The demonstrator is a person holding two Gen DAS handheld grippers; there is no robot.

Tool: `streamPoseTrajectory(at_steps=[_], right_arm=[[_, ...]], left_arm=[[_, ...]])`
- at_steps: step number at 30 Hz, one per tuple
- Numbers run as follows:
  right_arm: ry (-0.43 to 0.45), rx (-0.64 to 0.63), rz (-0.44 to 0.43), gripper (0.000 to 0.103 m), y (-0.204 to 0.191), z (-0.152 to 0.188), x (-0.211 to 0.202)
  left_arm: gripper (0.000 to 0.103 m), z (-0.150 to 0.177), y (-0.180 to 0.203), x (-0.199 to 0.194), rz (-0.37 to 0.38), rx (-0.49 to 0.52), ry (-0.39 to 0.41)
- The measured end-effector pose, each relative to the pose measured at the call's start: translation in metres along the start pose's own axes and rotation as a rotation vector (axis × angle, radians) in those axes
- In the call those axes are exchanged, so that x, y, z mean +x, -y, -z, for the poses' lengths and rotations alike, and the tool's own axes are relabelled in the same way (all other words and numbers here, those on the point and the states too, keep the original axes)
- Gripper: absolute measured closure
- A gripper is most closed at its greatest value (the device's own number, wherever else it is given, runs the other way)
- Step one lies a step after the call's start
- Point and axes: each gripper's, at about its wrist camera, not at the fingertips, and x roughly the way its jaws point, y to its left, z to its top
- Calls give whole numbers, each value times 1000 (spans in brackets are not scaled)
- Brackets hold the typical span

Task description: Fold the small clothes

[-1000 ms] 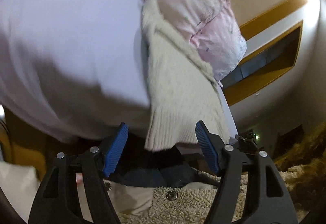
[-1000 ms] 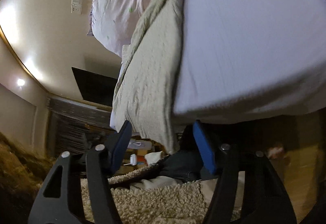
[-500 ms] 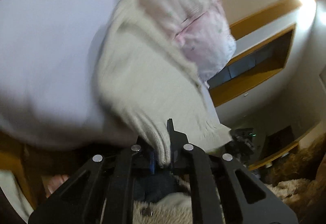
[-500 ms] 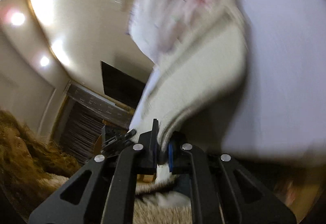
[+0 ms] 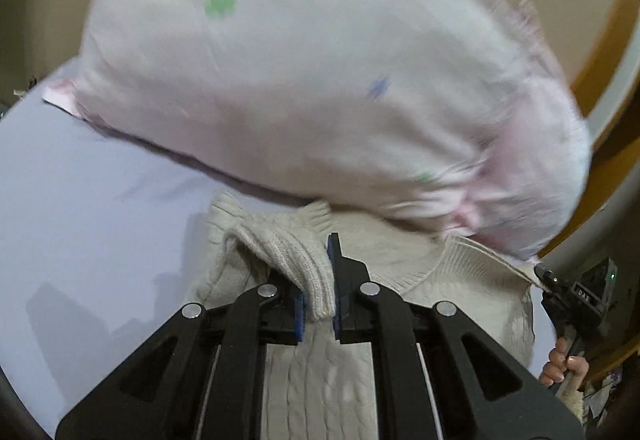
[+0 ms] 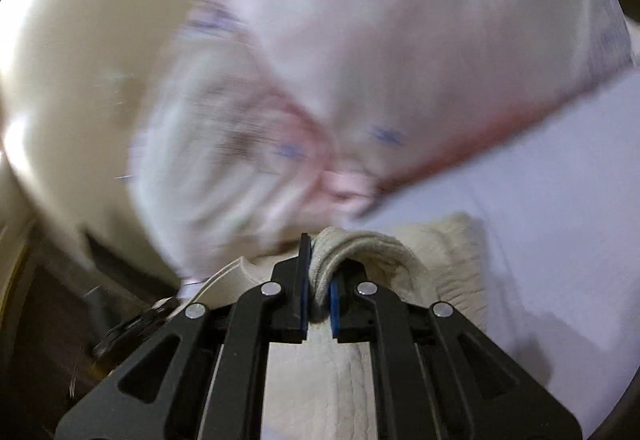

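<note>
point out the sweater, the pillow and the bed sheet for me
sweater [image 5: 404,252]: left wrist view, on the knit body right of the gripper.
pillow [image 5: 320,79]: left wrist view, on the middle of its pink case.
bed sheet [image 5: 88,207]: left wrist view, on a bare lilac stretch left of the sweater.

A home bedroom, probably — a pink printed pillow [image 5: 320,79] on a lavender bedsheet [image 5: 80,191].
</note>
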Motion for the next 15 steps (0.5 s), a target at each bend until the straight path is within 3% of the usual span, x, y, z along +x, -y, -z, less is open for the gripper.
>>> streamPoseTrajectory(at_steps=[3, 4, 6, 7, 8, 10, 12, 15], right_arm=[[-29, 60, 80, 93, 16, -2, 24], [-20, 72, 87, 85, 19, -2, 25], [23, 76, 96, 56, 20, -3, 22], [71, 70, 112, 34, 20, -3, 15], [152, 58, 137, 23, 17, -3, 0], [227, 32, 125, 22, 14, -1, -17], [249, 13, 88, 21, 17, -1, -26], [247, 12, 61, 20, 24, 1, -27]], left_arm=[[94, 3, -8, 16, 11, -32, -24], [94, 2, -9, 17, 23, -40, -27], [92, 2, -18, 10, 63, -61, -37], [84, 0, -20, 4, 84, -73, -36], [78, 0, -25, -6, 109, -86, -21], [33, 0, -32, -30, 120, -86, 43], [26, 3, -41, -53, 87, -85, 107], [31, 11, -60, -54, 73, -117, 30]])
